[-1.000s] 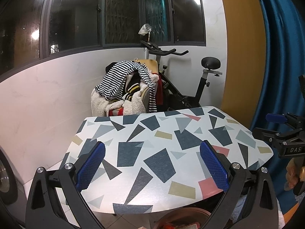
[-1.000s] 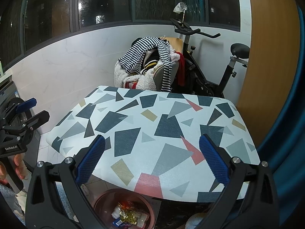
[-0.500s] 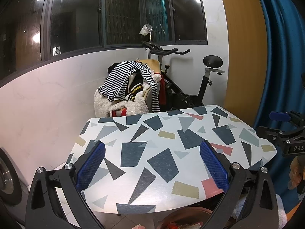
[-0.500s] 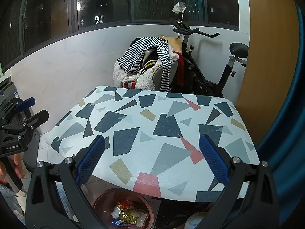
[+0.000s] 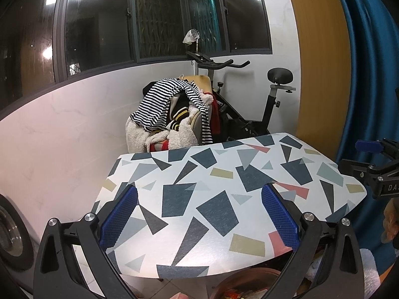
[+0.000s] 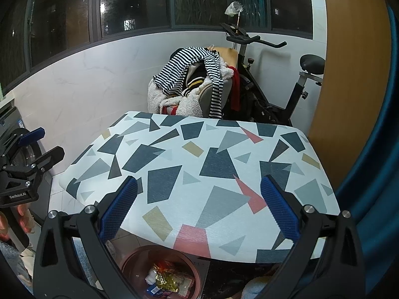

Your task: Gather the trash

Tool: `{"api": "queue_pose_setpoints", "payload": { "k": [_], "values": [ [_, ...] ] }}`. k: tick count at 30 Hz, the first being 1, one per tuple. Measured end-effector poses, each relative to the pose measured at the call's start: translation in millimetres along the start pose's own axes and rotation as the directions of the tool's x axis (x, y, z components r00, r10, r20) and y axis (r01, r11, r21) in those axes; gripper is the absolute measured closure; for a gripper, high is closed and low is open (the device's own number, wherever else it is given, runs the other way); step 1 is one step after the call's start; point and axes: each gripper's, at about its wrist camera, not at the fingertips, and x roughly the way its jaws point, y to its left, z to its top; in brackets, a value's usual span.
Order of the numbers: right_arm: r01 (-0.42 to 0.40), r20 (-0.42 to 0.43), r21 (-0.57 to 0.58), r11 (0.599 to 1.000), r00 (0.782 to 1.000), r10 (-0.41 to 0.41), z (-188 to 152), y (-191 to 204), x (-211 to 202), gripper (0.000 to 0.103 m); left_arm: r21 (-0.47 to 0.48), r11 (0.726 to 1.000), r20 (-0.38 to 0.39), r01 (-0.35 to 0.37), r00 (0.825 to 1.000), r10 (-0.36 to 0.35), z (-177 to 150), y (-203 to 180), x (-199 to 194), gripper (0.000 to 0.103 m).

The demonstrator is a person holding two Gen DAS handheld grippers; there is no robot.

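A table with a geometric-patterned top point(image 5: 219, 189) point(image 6: 199, 169) lies ahead of both grippers; I see no loose trash on it. A brown bin point(image 6: 162, 271) under the table's near edge holds wrappers and crumpled paper point(image 6: 169, 281); only its rim point(image 5: 249, 281) shows in the left wrist view. My left gripper point(image 5: 199, 214) is open with nothing between its blue pads, held above the near edge. My right gripper point(image 6: 199, 211) is open and empty too. Each gripper shows at the other view's side: the right one point(image 5: 374, 164) and the left one point(image 6: 27, 159).
A chair heaped with clothes, a striped shirt on top point(image 5: 172, 112) point(image 6: 194, 74), stands behind the table. An exercise bike point(image 5: 249, 104) point(image 6: 274, 87) is beside it. A blue curtain point(image 5: 369, 74) hangs at right, and a washing machine point(image 6: 10, 129) stands at left.
The left wrist view has risen and drawn back a little, so the table sits lower in frame. The right wrist view barely shifted. Both grippers stayed open.
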Motion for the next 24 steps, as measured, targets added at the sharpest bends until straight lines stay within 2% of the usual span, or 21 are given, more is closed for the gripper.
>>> {"api": "queue_pose_setpoints", "payload": {
  "k": [24],
  "values": [
    [0.000, -0.016, -0.002, 1.000, 1.000, 0.000, -9.2, -0.6, -0.7, 0.006, -0.008, 1.000, -0.008, -0.006, 1.000, 0.006, -5.5, 4.3, 1.9, 0.006]
  ]
}}
